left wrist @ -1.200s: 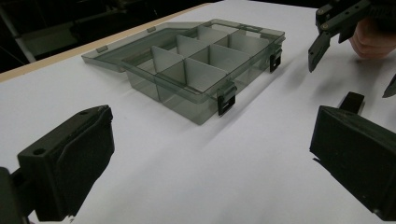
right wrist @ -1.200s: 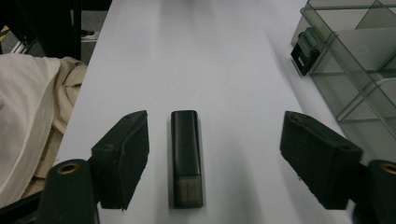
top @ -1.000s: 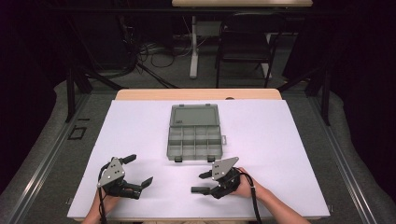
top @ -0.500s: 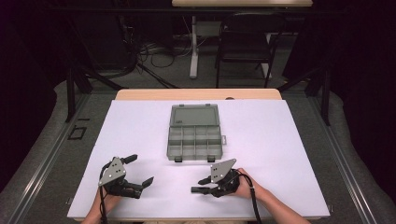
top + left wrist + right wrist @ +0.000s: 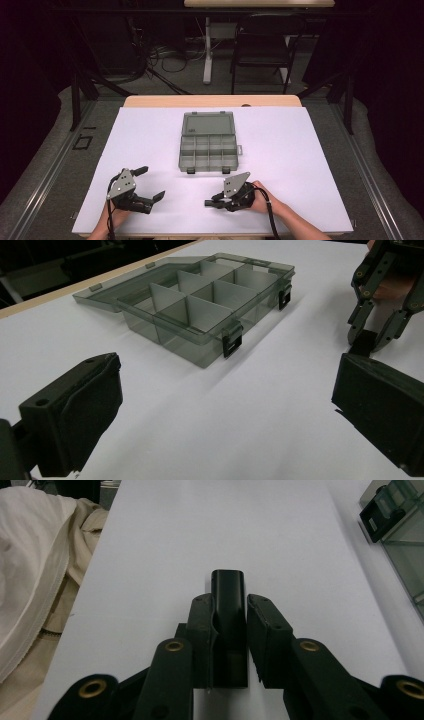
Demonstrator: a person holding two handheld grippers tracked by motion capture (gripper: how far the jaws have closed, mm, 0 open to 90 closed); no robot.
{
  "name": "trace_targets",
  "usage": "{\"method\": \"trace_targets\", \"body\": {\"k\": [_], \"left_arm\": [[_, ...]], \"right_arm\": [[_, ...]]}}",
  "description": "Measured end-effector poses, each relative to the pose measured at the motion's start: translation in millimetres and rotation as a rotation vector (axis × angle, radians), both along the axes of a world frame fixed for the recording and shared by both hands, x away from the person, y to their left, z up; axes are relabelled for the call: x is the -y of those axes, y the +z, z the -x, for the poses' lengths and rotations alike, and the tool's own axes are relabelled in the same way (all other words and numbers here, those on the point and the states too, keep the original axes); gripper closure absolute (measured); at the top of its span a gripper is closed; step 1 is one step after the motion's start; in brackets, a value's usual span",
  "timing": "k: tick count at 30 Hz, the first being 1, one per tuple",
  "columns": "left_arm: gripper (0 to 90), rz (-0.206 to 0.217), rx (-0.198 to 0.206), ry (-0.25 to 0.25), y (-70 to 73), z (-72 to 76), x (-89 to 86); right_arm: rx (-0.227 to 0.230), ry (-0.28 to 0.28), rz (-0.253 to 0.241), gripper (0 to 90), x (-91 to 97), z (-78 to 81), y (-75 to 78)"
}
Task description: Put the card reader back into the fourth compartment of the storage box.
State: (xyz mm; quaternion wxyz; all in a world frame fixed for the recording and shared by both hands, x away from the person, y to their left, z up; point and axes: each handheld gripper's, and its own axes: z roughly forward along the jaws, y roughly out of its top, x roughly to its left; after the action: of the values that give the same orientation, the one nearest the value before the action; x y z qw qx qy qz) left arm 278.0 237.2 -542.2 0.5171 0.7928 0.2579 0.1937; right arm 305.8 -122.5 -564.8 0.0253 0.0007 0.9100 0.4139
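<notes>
Right claw (image 5: 209,203) closed, white table (image 5: 300,150), dark room

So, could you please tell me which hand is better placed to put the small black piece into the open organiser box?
The right gripper: its fingers are already closed on the black piece, beside the organiser box. The left gripper stands open, holding nothing.

Smoky grey clear box (image 5: 207,141) w/ black latches, white table (image 5: 310,165), black block (image 5: 228,600).
</notes>
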Motion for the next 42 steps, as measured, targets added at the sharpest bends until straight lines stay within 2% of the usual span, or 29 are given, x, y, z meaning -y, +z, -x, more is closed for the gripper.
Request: {"method": "trace_targets", "body": {"k": [9,16,22,42], "left_arm": [[0.0,-0.003,-0.006,-0.001,-0.1,-0.8,0.1],[0.0,-0.005,-0.008,-0.001,0.0,-1.0,-1.0],[0.0,-0.004,-0.005,-0.001,0.3,-0.1,-0.9],[0.0,-0.007,-0.008,-0.004,-0.4,-1.5,0.1]], "right_arm": [[0.012,-0.004,-0.015,73.3,2.0,0.4,4.5],[0.035,-0.026,-0.026,73.3,2.5,3.4,14.7],[0.044,-0.042,-0.016,73.3,3.9,4.0,16.4],[0.069,-0.107,-0.029,73.3,15.9,1.2,26.1]]}}
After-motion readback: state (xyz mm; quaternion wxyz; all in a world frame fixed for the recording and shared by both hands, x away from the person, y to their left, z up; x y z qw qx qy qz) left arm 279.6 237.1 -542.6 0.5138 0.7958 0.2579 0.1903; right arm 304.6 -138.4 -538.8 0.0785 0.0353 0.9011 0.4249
